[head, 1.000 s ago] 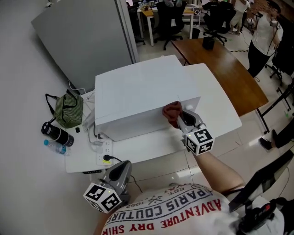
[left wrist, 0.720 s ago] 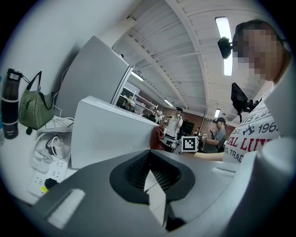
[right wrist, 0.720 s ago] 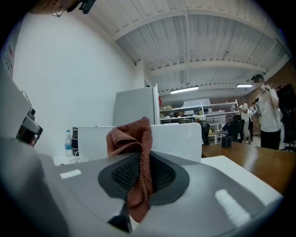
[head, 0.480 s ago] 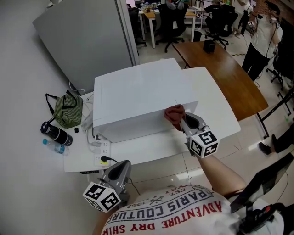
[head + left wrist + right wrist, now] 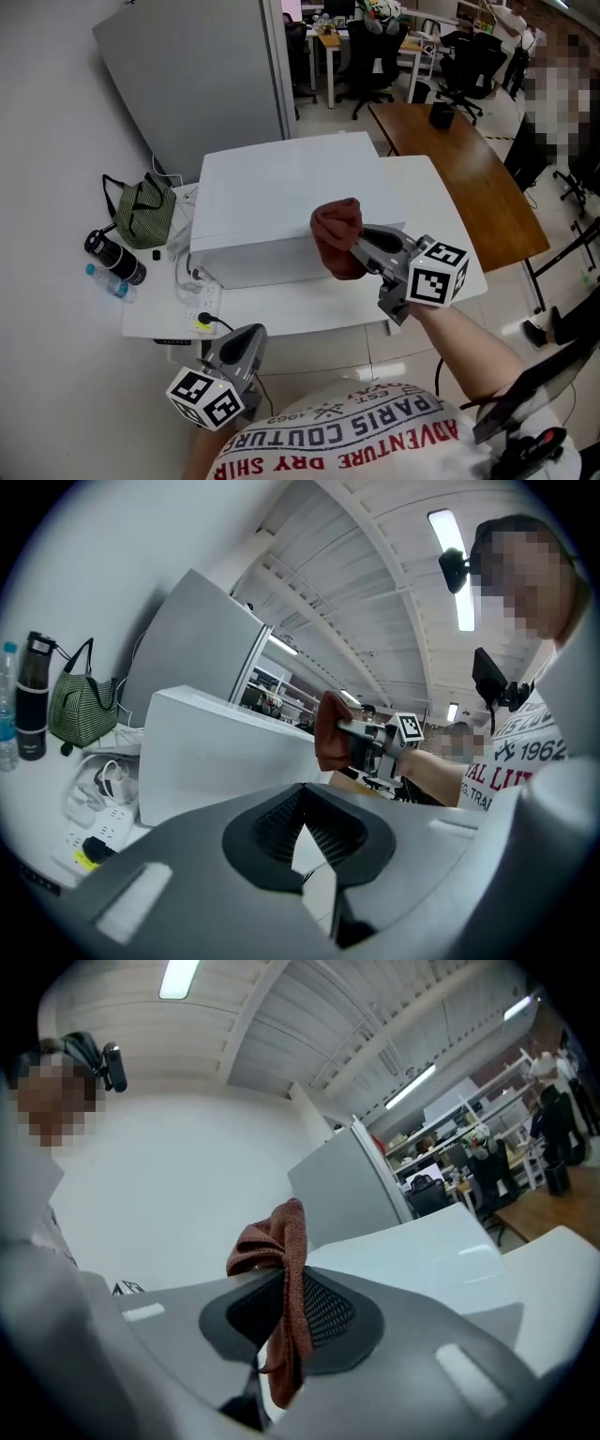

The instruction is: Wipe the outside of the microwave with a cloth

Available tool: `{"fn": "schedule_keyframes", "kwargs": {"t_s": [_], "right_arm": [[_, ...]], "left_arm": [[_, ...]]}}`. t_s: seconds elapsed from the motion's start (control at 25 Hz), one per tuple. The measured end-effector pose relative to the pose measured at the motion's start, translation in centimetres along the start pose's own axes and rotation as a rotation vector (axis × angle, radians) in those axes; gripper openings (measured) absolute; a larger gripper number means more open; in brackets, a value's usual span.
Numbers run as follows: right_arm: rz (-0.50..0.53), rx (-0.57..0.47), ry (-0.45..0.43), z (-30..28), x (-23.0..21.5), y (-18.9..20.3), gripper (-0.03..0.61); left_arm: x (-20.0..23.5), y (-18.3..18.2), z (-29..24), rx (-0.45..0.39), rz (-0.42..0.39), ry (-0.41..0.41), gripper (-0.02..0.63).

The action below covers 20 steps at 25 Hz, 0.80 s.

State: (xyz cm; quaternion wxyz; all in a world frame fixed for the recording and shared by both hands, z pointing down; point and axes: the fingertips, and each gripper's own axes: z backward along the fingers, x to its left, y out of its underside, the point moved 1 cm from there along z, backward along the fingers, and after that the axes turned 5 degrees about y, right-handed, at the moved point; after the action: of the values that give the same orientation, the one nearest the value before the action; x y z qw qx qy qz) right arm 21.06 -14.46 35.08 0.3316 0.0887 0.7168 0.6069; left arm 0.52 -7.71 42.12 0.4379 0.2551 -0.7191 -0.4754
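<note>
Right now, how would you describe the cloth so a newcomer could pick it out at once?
Find the big white microwave on the white table. At its front edge, right of middle, the right gripper has its jaws shut on the cloth, a bunched rust-red rag. Nothing else nearby is red; the bag at the left is striped green.

Left gripper (image 5: pixel 242 345) low by torso, fingers together, empty. Right gripper (image 5: pixel 364 246) held forward, forearm extended, fingers clamped on cloth (image 5: pixel 335 232).

An open-plan office, shown by black swivel chairs (image 5: pixel 380 56) and desks (image 5: pixel 330 39) ranged beyond the microwave (image 5: pixel 281 187), a long brown table (image 5: pixel 464 159) placed beside it, a grey partition (image 5: pixel 206 84) behind it, strip lights (image 5: pixel 453 564) mounted overhead.
</note>
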Motion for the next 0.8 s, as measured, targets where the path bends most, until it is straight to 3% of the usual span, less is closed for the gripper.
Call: {"fn": "schedule_keyframes", "kwargs": {"t_s": [0.12, 0.4, 0.6, 0.8], "right_arm": [[-0.032, 0.055, -0.070, -3.2, 1.8, -1.0, 0.040], [0.041, 0.207, -0.189, -14.2, 7.7, -1.1, 0.040], [-0.025, 0.331, -0.204, -21.1, 10.1, -0.1, 0.038], [0.029, 0.467, -0.179, -25.8, 11.1, 1.6, 0.038]], "left_arm": [[-0.2, -0.6, 0.7, -0.005, -0.016, -0.016, 0.002], [4.1, -2.5, 4.7, -0.045, -0.008, -0.058, 0.002], [7.9, -5.1, 7.4, -0.067, -0.012, -0.075, 0.002], [11.2, -6.1, 9.7, -0.092, -0.003, -0.080, 0.002]]}}
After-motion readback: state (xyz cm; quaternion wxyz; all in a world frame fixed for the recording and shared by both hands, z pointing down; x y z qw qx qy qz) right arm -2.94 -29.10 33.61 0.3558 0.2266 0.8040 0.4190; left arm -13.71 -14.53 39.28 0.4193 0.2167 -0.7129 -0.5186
